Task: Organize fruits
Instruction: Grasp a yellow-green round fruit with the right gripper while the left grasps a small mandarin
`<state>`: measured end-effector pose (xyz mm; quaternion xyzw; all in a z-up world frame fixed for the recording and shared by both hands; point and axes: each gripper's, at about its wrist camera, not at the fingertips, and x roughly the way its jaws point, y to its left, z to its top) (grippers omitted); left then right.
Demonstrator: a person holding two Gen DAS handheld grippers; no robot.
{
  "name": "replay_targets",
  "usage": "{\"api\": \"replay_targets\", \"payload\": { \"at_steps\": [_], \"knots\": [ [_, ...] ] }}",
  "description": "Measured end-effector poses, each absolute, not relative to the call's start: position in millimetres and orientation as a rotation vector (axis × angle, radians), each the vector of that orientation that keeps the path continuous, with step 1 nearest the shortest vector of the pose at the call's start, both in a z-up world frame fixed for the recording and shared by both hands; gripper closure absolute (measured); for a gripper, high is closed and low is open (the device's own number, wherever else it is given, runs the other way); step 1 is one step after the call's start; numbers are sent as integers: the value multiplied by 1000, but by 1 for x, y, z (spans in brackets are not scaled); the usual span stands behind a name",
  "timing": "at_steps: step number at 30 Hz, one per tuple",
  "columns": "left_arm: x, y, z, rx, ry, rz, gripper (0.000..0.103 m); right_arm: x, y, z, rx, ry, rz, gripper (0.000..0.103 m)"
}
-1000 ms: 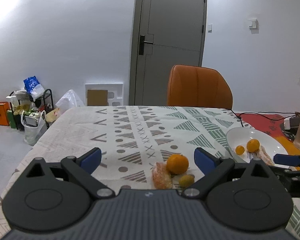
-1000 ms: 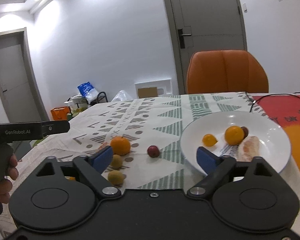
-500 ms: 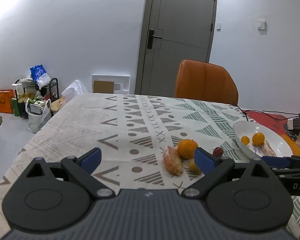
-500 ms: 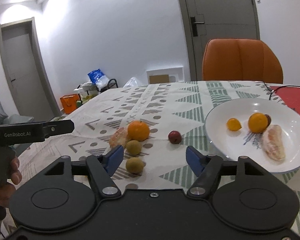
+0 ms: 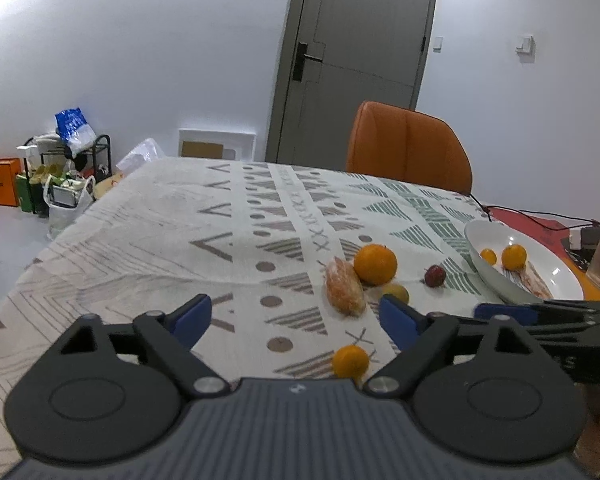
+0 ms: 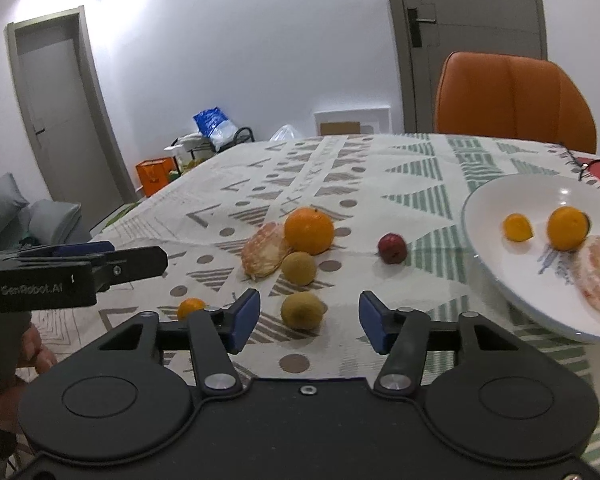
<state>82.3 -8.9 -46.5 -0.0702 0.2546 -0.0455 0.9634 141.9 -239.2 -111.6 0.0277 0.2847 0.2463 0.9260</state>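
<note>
**Both hand-held grippers are open above the fruits on the desk**

The left hand-held gripper (image 5: 296,318) has its blue fingers wide apart and holds nothing. A small orange fruit (image 5: 350,361) lies on the desk (image 5: 140,232) near the gripper, between its fingers in the view. The right hand-held gripper (image 6: 308,326) has its fingers apart too, and it is empty. A yellow-green fruit (image 6: 302,310) lies on the cloth between its fingers in the view.

Behind this fruit there is a group: a second yellow-green fruit (image 6: 298,267), a peeled citrus piece (image 6: 265,255) and a large orange (image 6: 309,230), all very close together. A small dark red fruit (image 6: 392,248) lies alone, between the group and the white plate (image 6: 496,264). The plate is on the right side of the desk. It holds two small orange fruits (image 6: 518,227) and one peeled piece (image 6: 596,280).
</note>
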Motion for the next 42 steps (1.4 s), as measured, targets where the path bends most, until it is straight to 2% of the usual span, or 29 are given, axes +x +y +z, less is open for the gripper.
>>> {"api": "replay_targets", "payload": {
  "at_steps": [5,8,14,25,27,31,32,42],
  "knots": [
    [80,-12,-51,-148,531,-102,24,150,-230,-120,49,610,521,61],
    [80,-13,-53,-151,539,-106,28,154,-227,-126,41,628,530,78],
    [82,-17,-56,-148,555,-119,37,149,-232,-124,57,625,535,78],
    [83,-34,-65,-117,567,-141,41,139,-248,-118,60,603,498,78],
    [85,-36,-68,-108,583,-163,51,138,-252,-117,71,595,488,78],
    [88,-41,-71,-84,604,-183,79,134,-260,-117,98,578,472,78],
    [88,-42,-70,-82,602,-181,81,133,-263,-117,101,573,470,78],
    [87,-50,-66,-70,587,-176,82,130,-280,-116,121,553,457,78]
  ]
}}
